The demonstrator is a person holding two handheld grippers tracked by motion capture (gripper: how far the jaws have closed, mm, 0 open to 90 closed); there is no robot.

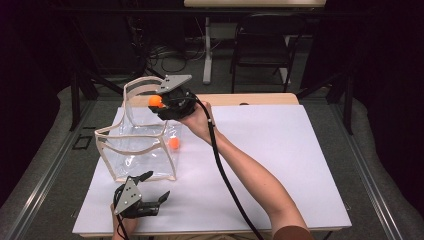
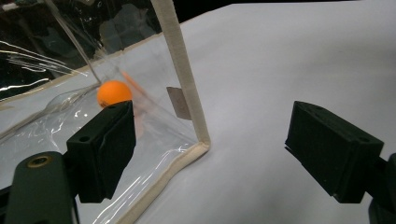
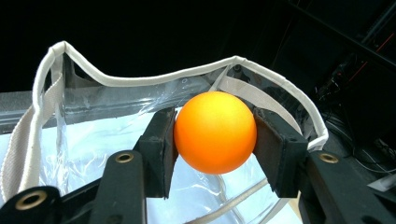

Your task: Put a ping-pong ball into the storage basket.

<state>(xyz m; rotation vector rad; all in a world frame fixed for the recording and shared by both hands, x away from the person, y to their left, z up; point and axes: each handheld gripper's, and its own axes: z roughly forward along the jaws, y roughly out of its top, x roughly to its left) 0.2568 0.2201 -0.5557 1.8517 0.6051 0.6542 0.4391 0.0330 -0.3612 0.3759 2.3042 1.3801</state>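
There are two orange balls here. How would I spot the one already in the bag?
Find the clear bag with cream edging on the white table. Low inside it, near its right side, lies an orange ball. The other ball is clamped in the right gripper above the bag's opening.

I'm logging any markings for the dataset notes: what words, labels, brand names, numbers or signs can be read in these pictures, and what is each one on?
No readable text in any view.
Small tag sewn by the clear bag's cream edge: looks blank, too small to tell any print.
Orange ball held by the right gripper: no print on the side that shows.
White table cover: plain.
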